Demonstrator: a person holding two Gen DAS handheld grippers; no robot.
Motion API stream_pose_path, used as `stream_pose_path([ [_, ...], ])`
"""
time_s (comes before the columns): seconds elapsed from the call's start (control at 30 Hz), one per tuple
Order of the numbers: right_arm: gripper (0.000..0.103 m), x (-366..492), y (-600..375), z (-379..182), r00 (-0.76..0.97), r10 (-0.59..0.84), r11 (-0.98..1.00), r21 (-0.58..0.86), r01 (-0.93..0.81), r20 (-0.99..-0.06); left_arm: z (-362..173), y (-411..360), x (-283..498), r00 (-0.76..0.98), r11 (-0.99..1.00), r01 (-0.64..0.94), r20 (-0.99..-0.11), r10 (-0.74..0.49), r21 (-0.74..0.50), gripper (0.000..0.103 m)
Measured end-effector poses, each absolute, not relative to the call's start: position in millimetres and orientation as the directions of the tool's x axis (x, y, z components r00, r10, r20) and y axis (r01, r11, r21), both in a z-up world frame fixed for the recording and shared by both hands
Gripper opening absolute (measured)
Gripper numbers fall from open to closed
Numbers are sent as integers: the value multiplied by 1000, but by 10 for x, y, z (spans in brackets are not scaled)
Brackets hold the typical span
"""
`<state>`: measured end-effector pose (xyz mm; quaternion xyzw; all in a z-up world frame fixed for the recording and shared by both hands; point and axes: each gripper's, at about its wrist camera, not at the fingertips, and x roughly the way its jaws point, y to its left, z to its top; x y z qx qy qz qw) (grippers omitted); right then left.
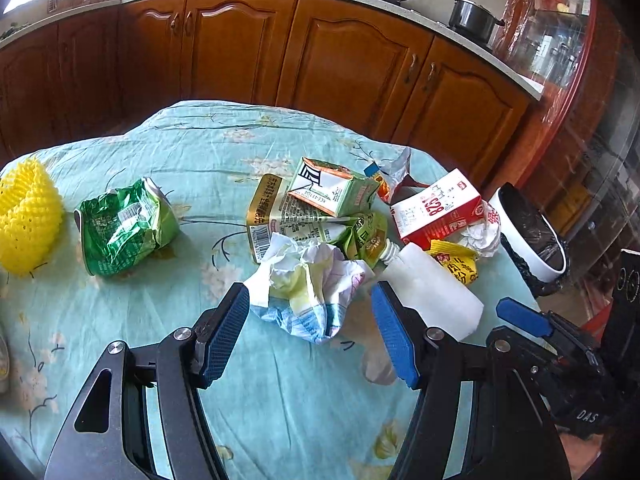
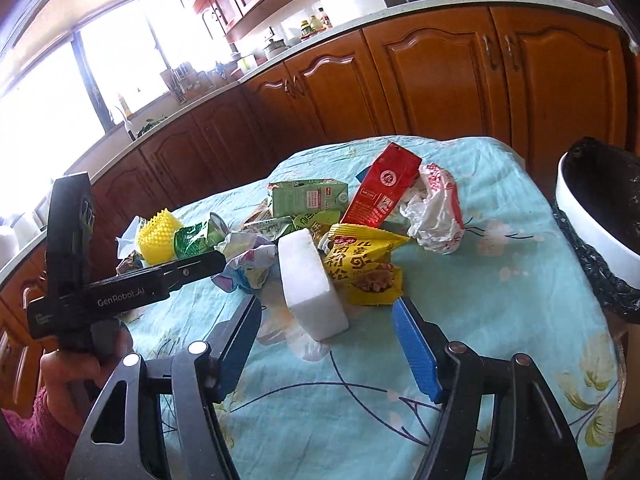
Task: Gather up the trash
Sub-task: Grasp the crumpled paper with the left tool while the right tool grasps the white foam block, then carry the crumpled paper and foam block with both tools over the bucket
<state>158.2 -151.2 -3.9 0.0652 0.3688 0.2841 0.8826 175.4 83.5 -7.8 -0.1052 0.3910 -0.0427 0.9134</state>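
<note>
Trash is piled on a table with a light blue floral cloth. My left gripper is open, its jaws either side of a crumpled paper ball, not closed on it. My right gripper is open just before a white foam block, which also shows in the left wrist view. Behind lie a yellow snack packet, a red carton, green cartons and a crumpled white wrapper. The right gripper also shows in the left wrist view.
A white bin with a black liner stands at the table's right edge; it also shows in the left wrist view. A green foil bag and yellow foam netting lie to the left. Wooden cabinets stand behind.
</note>
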Motion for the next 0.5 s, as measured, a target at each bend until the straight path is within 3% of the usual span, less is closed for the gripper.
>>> stream_pose_path([
  [0.13, 62, 1661, -1370, -112, 550, 537, 832, 296, -469, -639, -146, 833, 1870, 676, 979, 4, -721, -154, -206, 62],
  [0.17, 61, 1680, -1341, -132, 546, 532, 834, 289, -470, -647, -172, 837, 1888, 670, 977, 10, -724, -165, -214, 53],
  [0.27, 51, 1736, -1277, -189, 537, 516, 840, 274, -468, -668, -222, 831, 1918, 649, 966, 40, -728, -220, -257, 38],
  [0.37, 45, 1778, -1234, -221, 530, 511, 842, 270, -468, -677, -210, 772, 1897, 652, 969, 62, -726, -219, -237, 28],
  [0.47, 31, 1787, -1192, -225, 530, 505, 842, 254, -476, -682, -181, 733, 1848, 661, 973, 71, -720, -212, -222, 25],
  [0.5, 31, 1775, -1187, -217, 535, 501, 844, 245, -477, -680, -171, 735, 1827, 663, 972, 71, -717, -215, -226, 24],
])
